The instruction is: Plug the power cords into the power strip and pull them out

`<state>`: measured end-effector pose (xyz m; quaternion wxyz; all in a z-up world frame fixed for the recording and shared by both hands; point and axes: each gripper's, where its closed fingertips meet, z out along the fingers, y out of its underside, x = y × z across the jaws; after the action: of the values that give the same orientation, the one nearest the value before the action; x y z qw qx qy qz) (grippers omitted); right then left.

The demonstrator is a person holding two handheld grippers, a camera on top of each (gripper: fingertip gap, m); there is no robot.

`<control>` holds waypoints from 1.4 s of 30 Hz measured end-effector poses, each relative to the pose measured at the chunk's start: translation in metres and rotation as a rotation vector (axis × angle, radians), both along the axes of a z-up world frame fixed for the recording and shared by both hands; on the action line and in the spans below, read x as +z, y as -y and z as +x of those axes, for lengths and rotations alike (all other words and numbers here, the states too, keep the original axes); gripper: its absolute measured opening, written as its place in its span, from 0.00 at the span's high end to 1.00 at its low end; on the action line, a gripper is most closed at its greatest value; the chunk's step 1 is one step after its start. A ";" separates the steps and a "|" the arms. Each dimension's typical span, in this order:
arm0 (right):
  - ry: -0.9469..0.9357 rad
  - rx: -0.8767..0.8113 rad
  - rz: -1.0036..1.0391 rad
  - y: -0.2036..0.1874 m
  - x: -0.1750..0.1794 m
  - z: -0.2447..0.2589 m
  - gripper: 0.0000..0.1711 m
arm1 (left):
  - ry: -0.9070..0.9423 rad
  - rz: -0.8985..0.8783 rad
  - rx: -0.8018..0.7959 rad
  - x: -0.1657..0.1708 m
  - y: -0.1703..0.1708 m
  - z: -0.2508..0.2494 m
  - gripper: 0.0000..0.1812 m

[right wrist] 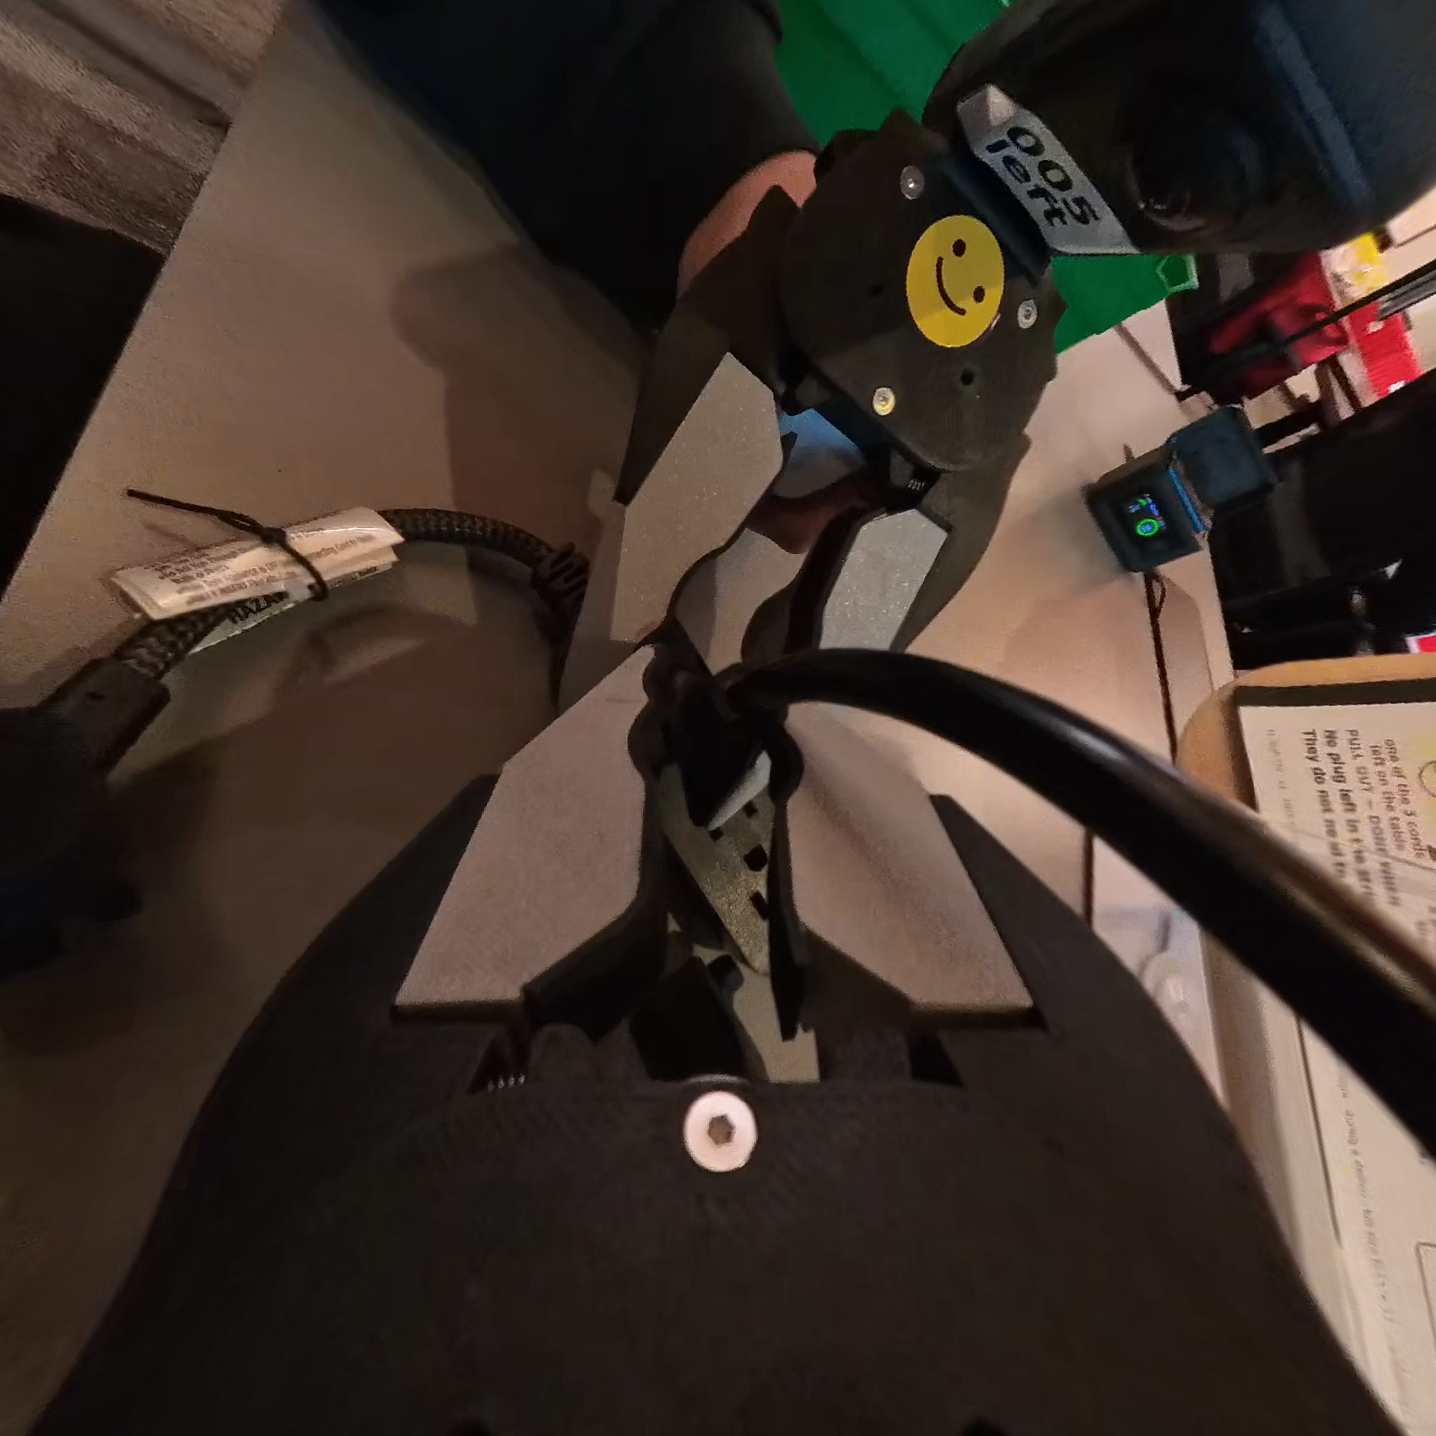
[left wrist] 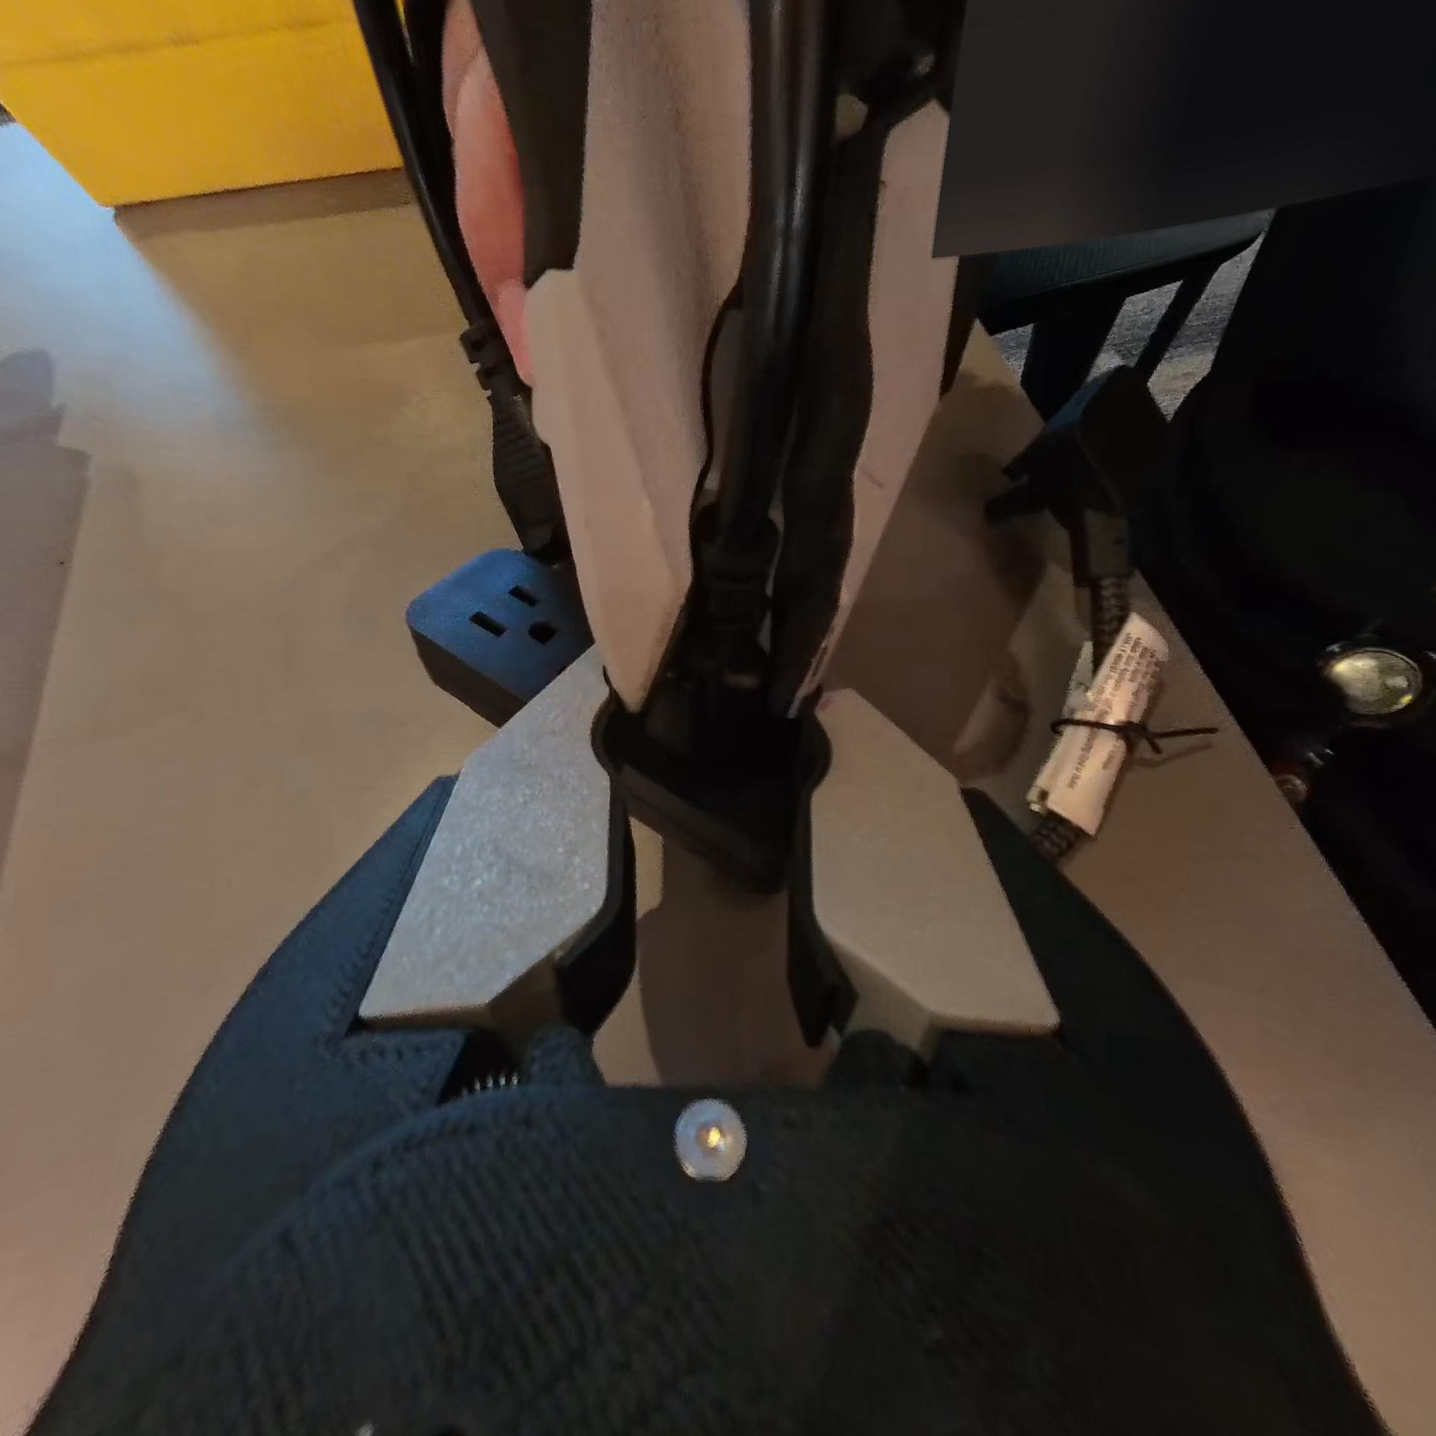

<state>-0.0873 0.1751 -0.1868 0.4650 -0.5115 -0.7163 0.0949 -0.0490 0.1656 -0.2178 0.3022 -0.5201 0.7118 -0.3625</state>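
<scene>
In the left wrist view, the black power strip point(left wrist: 497, 622) lies on the tan table, and my left gripper point(left wrist: 715, 723) is shut on its near end. My right gripper point(left wrist: 723, 684) comes down from above, shut on a black plug point(left wrist: 723, 614). A second plug point(left wrist: 521, 466) stands in the strip farther back. In the right wrist view, my right gripper point(right wrist: 711, 699) clamps the plug point(right wrist: 711, 758) over the strip's slotted face point(right wrist: 730, 878), and its cord point(right wrist: 1088, 785) runs right. A pale bit shows under the plug, so I cannot tell how deep it sits. The left gripper point(right wrist: 723, 637) reaches in from above.
The strip's braided cord with a white tag point(right wrist: 256, 559) curves off left and also shows in the left wrist view point(left wrist: 1103, 699) near the table edge. A yellow box point(left wrist: 194, 93) stands at the back. A small lit device point(right wrist: 1150, 521) and a printed sheet point(right wrist: 1336, 816) lie to the right.
</scene>
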 end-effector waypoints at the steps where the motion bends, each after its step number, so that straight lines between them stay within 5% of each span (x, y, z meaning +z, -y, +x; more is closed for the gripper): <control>1: 0.000 0.000 0.006 -0.001 0.000 0.001 0.89 | 0.001 0.001 0.006 0.000 -0.001 0.000 0.77; 4: -0.067 -0.004 -0.134 -0.003 0.001 -0.001 0.89 | -0.002 0.001 0.020 0.000 -0.003 0.001 0.77; 8: -0.312 -0.013 -0.750 -0.014 0.008 0.002 0.90 | 0.000 -0.020 0.096 0.000 -0.015 0.003 0.76; 14: -0.285 -0.030 -0.704 -0.019 0.006 0.001 0.90 | -0.007 -0.026 0.119 -0.001 -0.018 0.003 0.76; 19: -0.041 -0.089 -0.107 -0.016 0.005 0.000 0.91 | 0.004 -0.007 0.096 0.001 -0.018 0.003 0.80; 22: -0.157 -0.120 -0.363 -0.024 0.005 0.003 0.92 | -0.005 -0.017 0.109 0.000 -0.019 0.002 0.79; 24: -0.253 -0.141 -0.535 -0.035 0.010 0.009 0.92 | 0.001 0.020 0.136 -0.001 -0.023 0.005 0.68; 29: -0.120 -0.099 -0.291 -0.019 0.007 0.003 0.92 | 0.009 0.022 0.105 0.000 -0.018 0.003 0.82; 42: -0.180 0.034 -0.407 -0.003 0.017 -0.001 0.94 | 0.008 0.010 0.056 0.001 -0.010 -0.004 0.84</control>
<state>-0.0883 0.1777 -0.1694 0.4124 -0.5721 -0.6466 0.2908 -0.0531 0.1757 -0.2171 0.3176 -0.5368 0.6978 -0.3523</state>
